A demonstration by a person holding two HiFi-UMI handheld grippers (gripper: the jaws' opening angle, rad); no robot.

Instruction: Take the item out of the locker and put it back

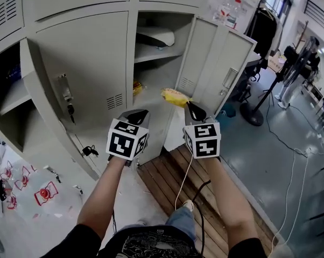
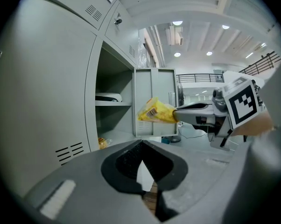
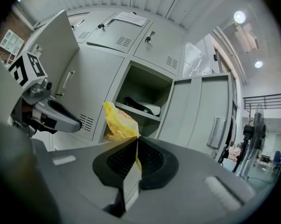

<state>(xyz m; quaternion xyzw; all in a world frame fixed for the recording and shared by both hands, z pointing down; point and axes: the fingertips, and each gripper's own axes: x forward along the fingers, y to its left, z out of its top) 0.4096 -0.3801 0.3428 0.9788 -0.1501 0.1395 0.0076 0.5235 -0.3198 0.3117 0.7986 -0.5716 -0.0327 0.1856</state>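
My right gripper is shut on the end of a yellow snack packet, which it holds in the air just in front of the open locker. In the right gripper view the packet sticks up from the closed jaws. The left gripper view shows the same packet at the tip of the right gripper. My left gripper is shut with nothing in it, lower left of the packet. A second yellow packet lies in the locker's lower compartment.
A white object lies on the locker's upper shelf. The locker door stands open at the right. Another open door with hanging keys is at the left. Wooden boards lie underfoot, and a fan stand with cables is at the right.
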